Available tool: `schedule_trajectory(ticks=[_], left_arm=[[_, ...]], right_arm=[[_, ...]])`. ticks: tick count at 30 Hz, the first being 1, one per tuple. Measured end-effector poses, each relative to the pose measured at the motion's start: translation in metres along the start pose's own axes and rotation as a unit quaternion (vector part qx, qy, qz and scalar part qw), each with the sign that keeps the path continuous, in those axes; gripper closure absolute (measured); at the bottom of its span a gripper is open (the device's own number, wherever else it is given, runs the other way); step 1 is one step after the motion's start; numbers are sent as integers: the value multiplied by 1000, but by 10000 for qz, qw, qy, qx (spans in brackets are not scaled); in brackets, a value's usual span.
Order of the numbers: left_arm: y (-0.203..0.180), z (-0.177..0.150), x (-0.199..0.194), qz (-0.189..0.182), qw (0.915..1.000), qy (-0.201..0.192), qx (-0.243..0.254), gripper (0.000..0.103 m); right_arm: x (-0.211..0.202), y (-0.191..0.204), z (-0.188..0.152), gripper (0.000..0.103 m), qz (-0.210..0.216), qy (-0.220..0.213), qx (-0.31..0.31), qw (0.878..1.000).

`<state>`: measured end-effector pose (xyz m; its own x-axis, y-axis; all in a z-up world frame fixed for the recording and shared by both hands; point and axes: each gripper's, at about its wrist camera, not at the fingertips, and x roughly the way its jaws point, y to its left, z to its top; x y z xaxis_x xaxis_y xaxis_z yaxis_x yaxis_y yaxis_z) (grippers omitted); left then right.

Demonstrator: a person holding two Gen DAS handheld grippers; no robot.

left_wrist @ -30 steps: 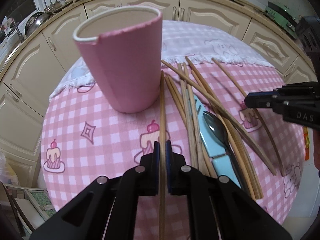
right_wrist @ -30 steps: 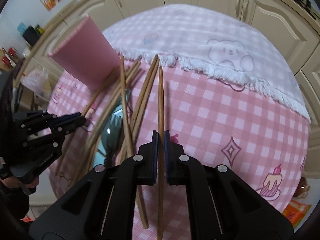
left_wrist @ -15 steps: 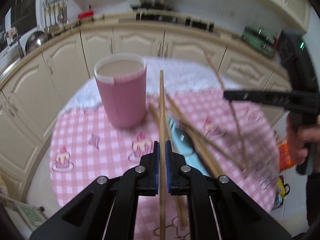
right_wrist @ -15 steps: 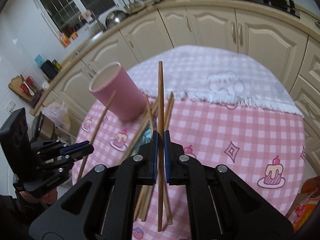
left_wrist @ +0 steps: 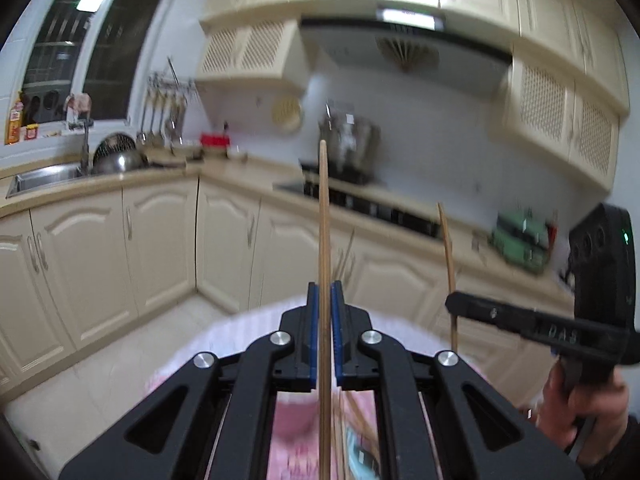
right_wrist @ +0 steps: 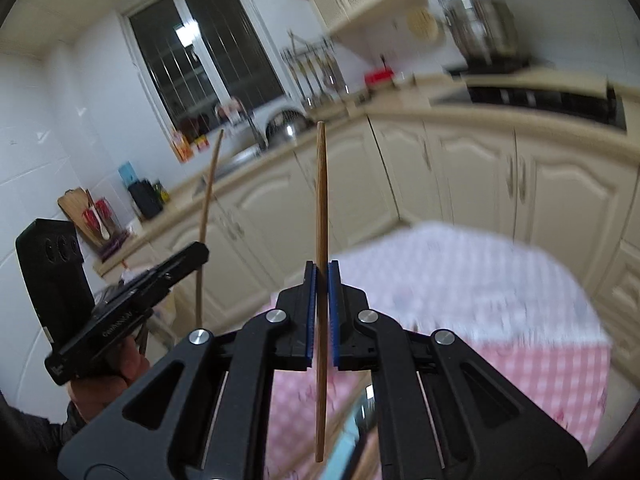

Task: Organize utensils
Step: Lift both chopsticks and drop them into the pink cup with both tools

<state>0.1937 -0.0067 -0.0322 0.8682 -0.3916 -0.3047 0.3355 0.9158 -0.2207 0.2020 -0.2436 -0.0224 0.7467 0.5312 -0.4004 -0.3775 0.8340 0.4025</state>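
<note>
Two black grippers each held one long wooden chopstick upright above a pink checked tablecloth (right_wrist: 540, 364) in a cream kitchen.

The left gripper (left_wrist: 325, 334) had its blue-padded jaws nearly closed on its light wooden chopstick (left_wrist: 324, 216); to its right, the right gripper (right_wrist: 322, 312) pinched a second wooden chopstick (right_wrist: 321, 192) likewise. More chopsticks (left_wrist: 362, 420) and a pale blue utensil (left_wrist: 360, 456) lay blurred on the cloth below.

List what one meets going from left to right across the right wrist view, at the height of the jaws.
Left gripper → its chopstick → right gripper's chopstick → checked tablecloth.
</note>
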Motion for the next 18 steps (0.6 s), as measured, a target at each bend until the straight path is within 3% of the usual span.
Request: schedule_trajectory(ticks=[4,7,13,18], left_arm=[[2,24,16,110,9982,-589,-27,97],[6,35,36,267,9966,-780,-33,97],[11,38,71,525,9948,-877,16,97],[22,19,94,612,9952,-762,-9,97]], right_arm=[[19,15,26,97,-2,-376,-88,9993],[37,23,39,97,-51,-536,-158,9984],[70,24,47,97,-203,-643,-271,9974],[90,20,38,97,-268,-436,-355,9981]])
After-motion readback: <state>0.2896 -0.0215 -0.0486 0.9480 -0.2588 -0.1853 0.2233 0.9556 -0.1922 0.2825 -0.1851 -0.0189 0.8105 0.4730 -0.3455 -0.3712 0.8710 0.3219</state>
